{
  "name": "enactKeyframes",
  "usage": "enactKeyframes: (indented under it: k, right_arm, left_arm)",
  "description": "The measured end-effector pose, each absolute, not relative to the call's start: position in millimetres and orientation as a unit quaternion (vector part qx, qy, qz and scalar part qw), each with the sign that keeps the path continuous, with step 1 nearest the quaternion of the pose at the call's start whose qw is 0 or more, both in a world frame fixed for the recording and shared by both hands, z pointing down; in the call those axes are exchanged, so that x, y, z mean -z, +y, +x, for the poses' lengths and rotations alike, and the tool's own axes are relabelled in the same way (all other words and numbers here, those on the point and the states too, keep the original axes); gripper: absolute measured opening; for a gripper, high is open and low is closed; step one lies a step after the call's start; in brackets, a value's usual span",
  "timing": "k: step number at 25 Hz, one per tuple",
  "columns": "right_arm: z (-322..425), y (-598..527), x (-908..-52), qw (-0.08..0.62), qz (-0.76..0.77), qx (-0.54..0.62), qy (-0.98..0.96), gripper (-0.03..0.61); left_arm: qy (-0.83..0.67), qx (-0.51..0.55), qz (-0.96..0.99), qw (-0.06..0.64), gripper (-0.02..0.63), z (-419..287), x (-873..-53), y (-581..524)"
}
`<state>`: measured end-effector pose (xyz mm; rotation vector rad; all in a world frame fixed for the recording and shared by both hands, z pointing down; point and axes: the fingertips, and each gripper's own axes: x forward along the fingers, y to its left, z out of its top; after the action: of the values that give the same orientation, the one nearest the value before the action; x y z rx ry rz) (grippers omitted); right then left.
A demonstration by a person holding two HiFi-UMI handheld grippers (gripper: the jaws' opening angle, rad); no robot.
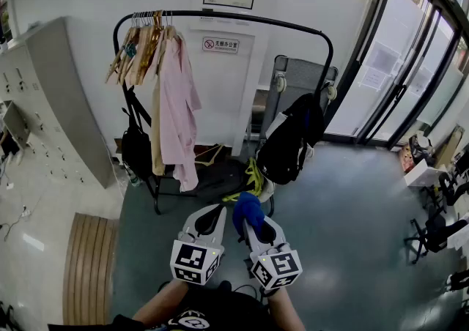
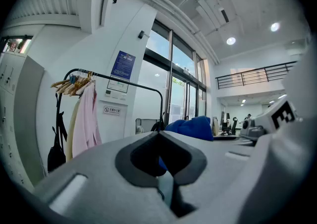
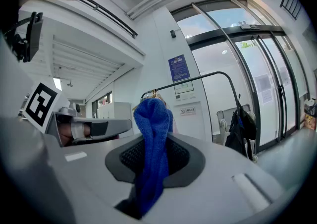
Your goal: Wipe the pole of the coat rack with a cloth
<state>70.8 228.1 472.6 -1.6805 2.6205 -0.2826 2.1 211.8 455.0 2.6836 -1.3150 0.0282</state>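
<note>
The black coat rack (image 1: pixel 242 20) stands ahead against the white wall, its top pole curving down at the right end (image 1: pixel 329 51). Wooden hangers and a pink garment (image 1: pixel 178 113) hang at its left; a black bag (image 1: pixel 292 139) hangs at its right. My right gripper (image 1: pixel 248 223) is shut on a blue cloth (image 1: pixel 248 210), which bunches above the jaws (image 3: pixel 152 143). My left gripper (image 1: pixel 218 212) sits beside it, shut with nothing in it (image 2: pixel 161 136). Both are low, well short of the rack (image 3: pixel 198 78). The cloth (image 2: pixel 190 128) shows past the left jaws.
Grey lockers (image 1: pixel 51 95) line the left wall. A wooden slatted bench (image 1: pixel 86 263) lies at lower left. Glass doors (image 1: pixel 410 66) are at right, with office chairs (image 1: pixel 440 212) at the far right. A grey cart (image 1: pixel 297 80) stands behind the rack.
</note>
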Motion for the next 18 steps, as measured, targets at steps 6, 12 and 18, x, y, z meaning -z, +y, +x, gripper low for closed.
enactKeyframes:
  k: [6, 12, 18]
  right_arm:
    - [70.6, 230.0, -475.3, 0.002, -0.529, 0.088, 0.844, 0.067]
    - [76.9, 229.7, -477.0, -0.002, -0.524, 0.091, 0.847, 0.067]
    - [91.9, 226.5, -485.5, 0.003, -0.511, 0.102, 0.854, 0.067]
  left_arm:
    - [-0.44, -0.008, 0.895, 0.079, 0.005, 4.0, -456.4, 212.0]
    - [-0.442, -0.009, 0.894, 0.081, 0.005, 14.4, -456.1, 211.9]
    - [-0.449, -0.011, 0.89, 0.082, 0.005, 31.0, -461.8, 210.4]
